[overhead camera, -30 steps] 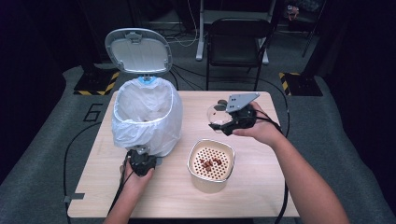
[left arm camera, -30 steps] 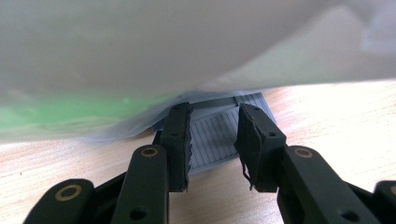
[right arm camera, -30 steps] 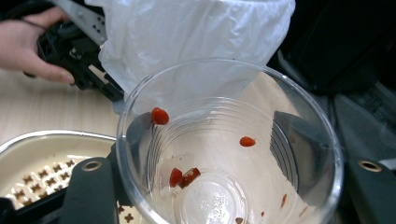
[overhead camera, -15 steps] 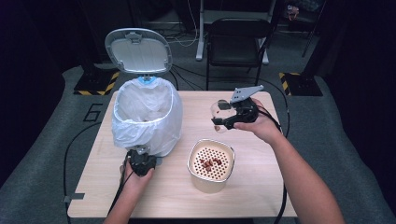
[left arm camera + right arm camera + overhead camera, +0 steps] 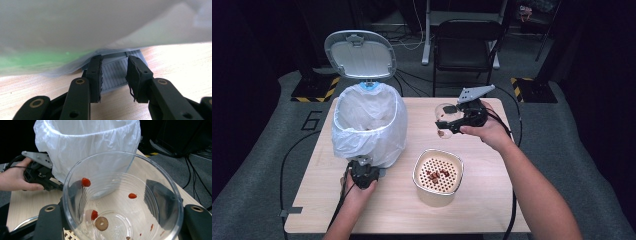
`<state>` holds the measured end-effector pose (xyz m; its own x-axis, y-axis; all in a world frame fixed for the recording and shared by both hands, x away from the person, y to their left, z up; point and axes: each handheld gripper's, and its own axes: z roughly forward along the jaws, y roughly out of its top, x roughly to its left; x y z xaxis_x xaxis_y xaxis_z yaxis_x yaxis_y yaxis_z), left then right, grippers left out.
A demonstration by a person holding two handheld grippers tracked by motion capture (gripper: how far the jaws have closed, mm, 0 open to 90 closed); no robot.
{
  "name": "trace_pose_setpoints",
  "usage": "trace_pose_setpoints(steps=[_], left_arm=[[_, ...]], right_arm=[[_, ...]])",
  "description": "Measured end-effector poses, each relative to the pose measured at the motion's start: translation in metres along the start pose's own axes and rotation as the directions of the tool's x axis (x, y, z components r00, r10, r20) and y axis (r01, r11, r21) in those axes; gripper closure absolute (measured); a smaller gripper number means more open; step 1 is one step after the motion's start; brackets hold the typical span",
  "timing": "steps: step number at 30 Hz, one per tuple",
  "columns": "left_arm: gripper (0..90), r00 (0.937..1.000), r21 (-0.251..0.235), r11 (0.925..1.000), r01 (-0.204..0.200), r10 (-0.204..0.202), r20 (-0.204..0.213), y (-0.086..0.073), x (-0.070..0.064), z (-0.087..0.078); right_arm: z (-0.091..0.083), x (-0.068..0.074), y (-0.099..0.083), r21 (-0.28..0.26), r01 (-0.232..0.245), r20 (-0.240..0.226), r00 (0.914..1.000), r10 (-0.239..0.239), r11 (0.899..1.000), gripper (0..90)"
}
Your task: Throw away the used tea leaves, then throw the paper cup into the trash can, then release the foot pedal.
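**Inspector A:** Starting nearest the person: what is each gripper doing?

**Inspector B:** The left gripper (image 5: pixel 362 172) is resting on the light wooden table (image 5: pixel 512 200) at the foot of the bin. In the left gripper view its jaws are standing apart, straddling the grey ribbed pedal (image 5: pixel 117 72) without pinching it. Just to the right, one cream perforated strainer basket (image 5: pixel 438 172) is sitting on the table, holding a small cluster of red-brown bits.

**Inspector A:** And the right side?

**Inspector B:** The right gripper (image 5: pixel 451 121) is hanging above the table's far half, jaws clamping one clear glass bowl (image 5: pixel 122 200) by its walls. The bowl is tilting toward the bin. I am counting three red scraps (image 5: pixel 85 182) and one brown ring-shaped slice (image 5: pixel 101 223) clinging inside it.

**Inspector A:** Farthest?

**Inspector B:** One step-on waste bin lined with a white plastic bag (image 5: pixel 369 127) is standing at the table's left, its grey oval lid (image 5: pixel 360 54) raised upright. One black folding chair (image 5: pixel 467 45) is standing beyond the table.
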<state>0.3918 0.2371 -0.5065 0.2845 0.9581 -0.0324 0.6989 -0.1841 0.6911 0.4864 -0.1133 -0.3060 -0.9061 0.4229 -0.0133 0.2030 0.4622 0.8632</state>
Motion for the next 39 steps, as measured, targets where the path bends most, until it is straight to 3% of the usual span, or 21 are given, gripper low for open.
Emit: trace_pose_setpoints(steps=[11, 26, 39], left_arm=[[64.9, 1.0000, 0.001, 1.0000, -0.001, 0.001, 0.000, 0.000, 0.000, 0.000], [64.9, 1.0000, -0.005, 1.0000, 0.004, -0.004, 0.003, 0.000, 0.000, 0.000], [64.9, 0.9999, 0.006, 1.0000, -0.002, 0.002, 0.010, 0.000, 0.000, -0.001]], right_arm=[[-0.001, 0.022, 0.037, 0.005, -0.053, 0.037, 0.9979, 0.053, 0.999, 34.4], [0.015, 0.032, 0.086, 0.008, -0.039, 0.048, 0.9981, 0.038, 0.999, 34.3], [0.032, 0.041, 0.119, -0.035, -0.031, 0.047, 0.9983, 0.033, 0.999, 33.6]])
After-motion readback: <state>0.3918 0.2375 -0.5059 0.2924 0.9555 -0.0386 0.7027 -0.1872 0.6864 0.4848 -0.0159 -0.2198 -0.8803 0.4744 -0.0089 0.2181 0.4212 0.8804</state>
